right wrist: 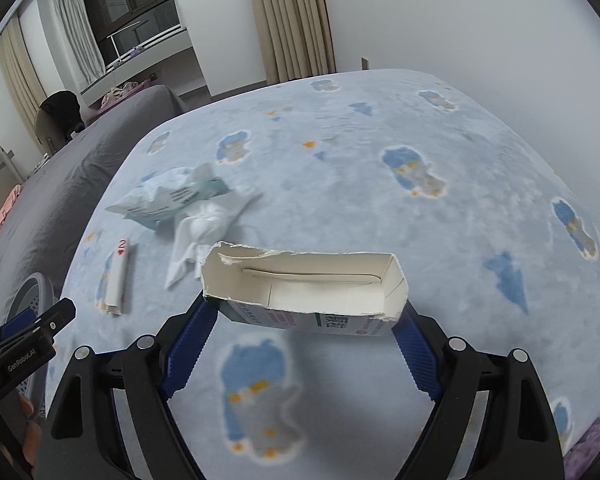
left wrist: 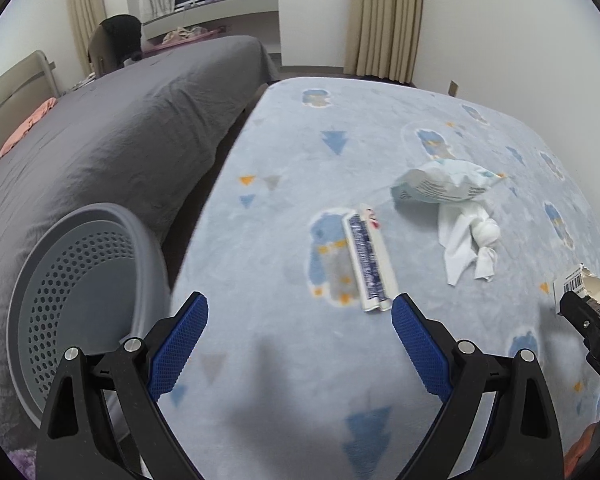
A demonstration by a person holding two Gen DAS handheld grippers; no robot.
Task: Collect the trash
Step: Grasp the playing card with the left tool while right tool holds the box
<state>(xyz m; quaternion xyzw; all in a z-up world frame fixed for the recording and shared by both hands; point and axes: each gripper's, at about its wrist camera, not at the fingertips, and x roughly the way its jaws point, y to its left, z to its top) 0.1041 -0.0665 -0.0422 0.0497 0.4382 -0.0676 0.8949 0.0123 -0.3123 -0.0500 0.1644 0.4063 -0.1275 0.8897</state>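
Right gripper (right wrist: 304, 316) pinches a torn carton (right wrist: 300, 292) above the blanket (right wrist: 380, 184). Left gripper (left wrist: 300, 312) is spread, empty, beside the grey basket (left wrist: 80, 280). A crumpled wrapper (left wrist: 440, 184) touches a tissue (left wrist: 468, 240).

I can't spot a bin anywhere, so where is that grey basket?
The basket sits low on the left of the left wrist view, beside the left tool, between the grey bed and the blue blanket.
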